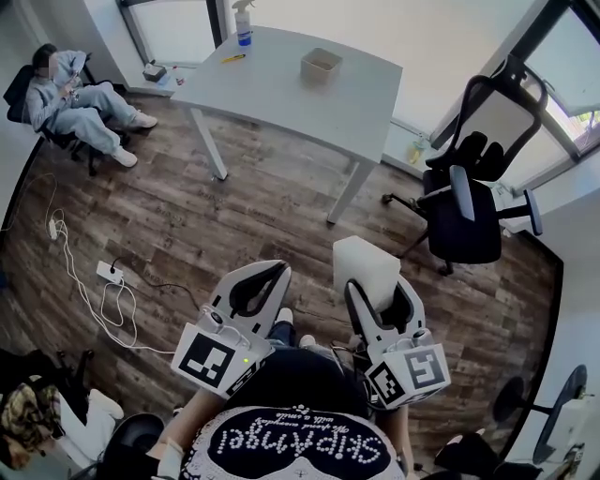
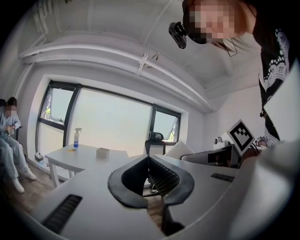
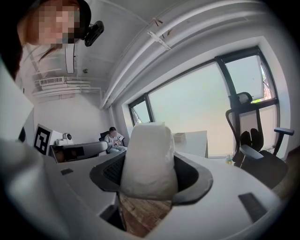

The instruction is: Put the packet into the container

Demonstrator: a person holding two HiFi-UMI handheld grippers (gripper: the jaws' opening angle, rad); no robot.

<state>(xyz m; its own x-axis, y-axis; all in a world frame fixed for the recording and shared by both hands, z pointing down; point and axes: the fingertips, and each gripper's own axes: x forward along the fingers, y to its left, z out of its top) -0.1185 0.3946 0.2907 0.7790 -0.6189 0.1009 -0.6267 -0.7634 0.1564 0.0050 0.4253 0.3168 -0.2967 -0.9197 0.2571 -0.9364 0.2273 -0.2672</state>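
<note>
A white packet (image 1: 364, 261) stands up between the jaws of my right gripper (image 1: 377, 281), which is shut on it; in the right gripper view the packet (image 3: 149, 154) fills the gap of the gripper (image 3: 150, 174). A small beige open container (image 1: 321, 64) sits on the white table (image 1: 281, 94) far ahead, well apart from both grippers. It also shows as the container (image 2: 102, 152) in the left gripper view and the container (image 3: 179, 137) behind the packet. My left gripper (image 1: 267, 270) is shut, its tips touching, with nothing held (image 2: 149, 158).
A spray bottle (image 1: 244, 22) and a yellow pen (image 1: 233, 58) lie on the table's far side. A black office chair (image 1: 469, 202) stands right of the table. A person (image 1: 75, 98) sits at the far left. Cables and a power strip (image 1: 108, 274) lie on the wooden floor.
</note>
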